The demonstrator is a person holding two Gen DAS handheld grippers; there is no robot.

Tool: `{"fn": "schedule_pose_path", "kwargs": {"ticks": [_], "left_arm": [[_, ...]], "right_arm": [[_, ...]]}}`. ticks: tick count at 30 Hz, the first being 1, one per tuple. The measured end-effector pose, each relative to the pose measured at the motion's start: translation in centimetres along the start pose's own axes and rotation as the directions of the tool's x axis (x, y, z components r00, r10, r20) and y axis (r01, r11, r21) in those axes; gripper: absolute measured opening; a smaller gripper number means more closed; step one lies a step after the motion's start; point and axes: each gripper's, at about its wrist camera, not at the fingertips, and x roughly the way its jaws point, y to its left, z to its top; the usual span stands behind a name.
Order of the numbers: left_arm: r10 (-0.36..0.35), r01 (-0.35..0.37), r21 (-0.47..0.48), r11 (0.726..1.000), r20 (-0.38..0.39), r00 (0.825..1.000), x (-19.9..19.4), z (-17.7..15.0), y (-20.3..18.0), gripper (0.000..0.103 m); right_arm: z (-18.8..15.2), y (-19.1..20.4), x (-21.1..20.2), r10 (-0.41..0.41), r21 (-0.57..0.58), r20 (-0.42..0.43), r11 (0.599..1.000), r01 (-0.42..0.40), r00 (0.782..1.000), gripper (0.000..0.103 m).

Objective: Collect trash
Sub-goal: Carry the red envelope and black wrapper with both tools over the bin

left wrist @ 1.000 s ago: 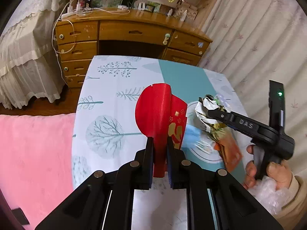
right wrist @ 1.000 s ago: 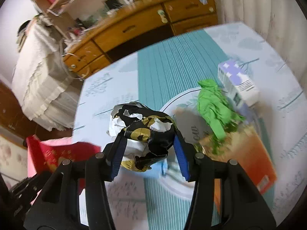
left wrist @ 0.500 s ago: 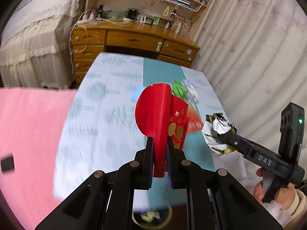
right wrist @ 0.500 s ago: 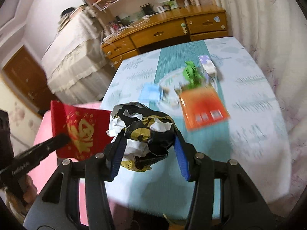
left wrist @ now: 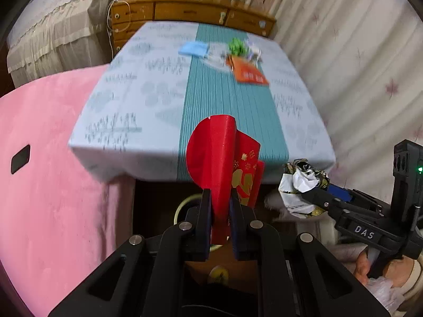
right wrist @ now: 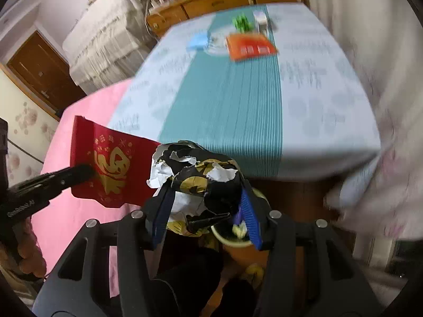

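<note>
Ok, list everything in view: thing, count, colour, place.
red envelope: 1, red with gold print, clamped in left tongs
crumpled wrapper: 1, black, gold, white, clamped in right tongs
table: 1, pale blue cloth with teal stripe, ahead
orange packet: 1, orange, far on table
green wad: 1, green, behind packet
blue item: 1, blue, far left on table
bin: 1, yellowish rim, below the tongs
dresser: 1, wood, beyond table
left tongs: shut on envelope
right tongs: shut on wrapper

Table in pale tree-print cloth carries orange packet, green wad, blue cloth
</note>
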Motion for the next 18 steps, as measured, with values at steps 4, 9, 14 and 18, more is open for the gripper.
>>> {"fn": "schedule_pose_path", "kwargs": {"ticks": [4,9,14,18], "left_arm": [[0.029,-0.028,0.021,0.999,-0.062,0.998,3.2,-2.6,0.3,0.011],[0.027,-0.025,0.017,1.000,-0.115,0.993,10.7,-4.9,2.0,0.011],[0.031,-0.024,0.045,0.999,-0.146,0.989,20.3,-9.1,3.4,0.011],[0.031,-0.022,0.051,0.998,-0.169,0.985,27.3,-12.1,4.4,0.011]], "right_arm": [[-3.6,-0.6,2.6,-0.021,0.037,-0.061,0.999,0.024,0.998,0.046],[-7.0,-2.1,9.0,-0.073,0.081,-0.119,0.993,0.083,0.990,0.046],[-11.4,-5.5,17.5,-0.117,0.137,-0.159,0.981,0.139,0.980,0.047],[-14.3,-8.5,24.0,-0.135,0.184,-0.186,0.968,0.170,0.973,0.047]]}}
